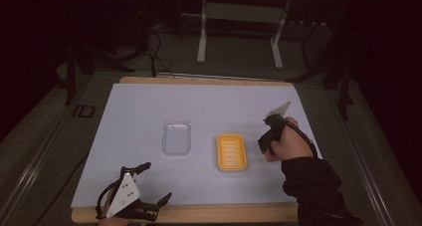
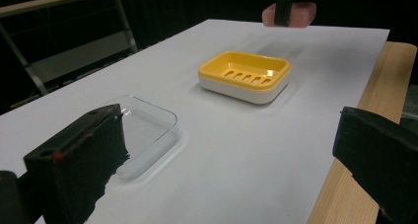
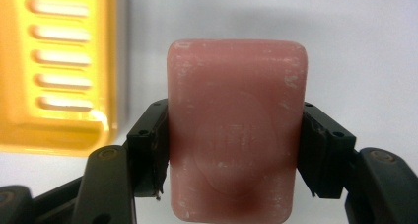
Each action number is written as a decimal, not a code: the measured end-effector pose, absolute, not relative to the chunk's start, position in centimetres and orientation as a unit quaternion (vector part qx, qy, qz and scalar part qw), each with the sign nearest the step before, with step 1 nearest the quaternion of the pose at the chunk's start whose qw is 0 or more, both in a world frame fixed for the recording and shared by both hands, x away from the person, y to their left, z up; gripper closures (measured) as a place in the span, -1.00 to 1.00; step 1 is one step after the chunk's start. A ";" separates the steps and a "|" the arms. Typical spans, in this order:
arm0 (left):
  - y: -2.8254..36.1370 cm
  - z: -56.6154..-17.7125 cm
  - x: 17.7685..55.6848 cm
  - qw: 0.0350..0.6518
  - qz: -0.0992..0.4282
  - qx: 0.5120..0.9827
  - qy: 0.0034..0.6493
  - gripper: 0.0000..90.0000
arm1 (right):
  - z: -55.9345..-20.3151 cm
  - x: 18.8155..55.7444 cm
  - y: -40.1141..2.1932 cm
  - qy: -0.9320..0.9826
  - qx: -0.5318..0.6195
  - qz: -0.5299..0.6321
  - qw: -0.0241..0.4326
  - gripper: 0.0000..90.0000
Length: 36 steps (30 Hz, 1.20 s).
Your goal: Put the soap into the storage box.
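A pink soap bar (image 3: 236, 135) is clamped between the jaws of my right gripper (image 3: 231, 152), which is shut on its two long sides. That right gripper (image 1: 266, 141) hovers just right of the yellow soap dish (image 1: 231, 152) with its slotted insert (image 3: 59, 56). The pink bar (image 2: 291, 14) shows far off in the left gripper view, beyond the dish (image 2: 245, 75). A clear plastic lid (image 1: 176, 137) lies left of the dish. My left gripper (image 1: 152, 183) stands open near the table's front left edge, its jaws wide apart with nothing between them.
A white sheet (image 1: 149, 106) covers the wooden table (image 1: 199, 213), whose bare front edge (image 2: 360, 150) runs under my left gripper. A metal frame (image 1: 239, 22) stands on the dark floor beyond the table.
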State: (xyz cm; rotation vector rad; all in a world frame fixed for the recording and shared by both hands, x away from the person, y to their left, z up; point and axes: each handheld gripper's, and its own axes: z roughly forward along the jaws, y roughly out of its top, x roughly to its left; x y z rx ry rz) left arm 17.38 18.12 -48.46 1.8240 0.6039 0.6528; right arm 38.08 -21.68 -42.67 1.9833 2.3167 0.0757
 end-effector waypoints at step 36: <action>18.1 -48.4 17.3 0.528 0.273 0.764 0.250 -0.99 | -40.6 35.9 -13.9 0.769 0.626 0.129 0.020 -0.16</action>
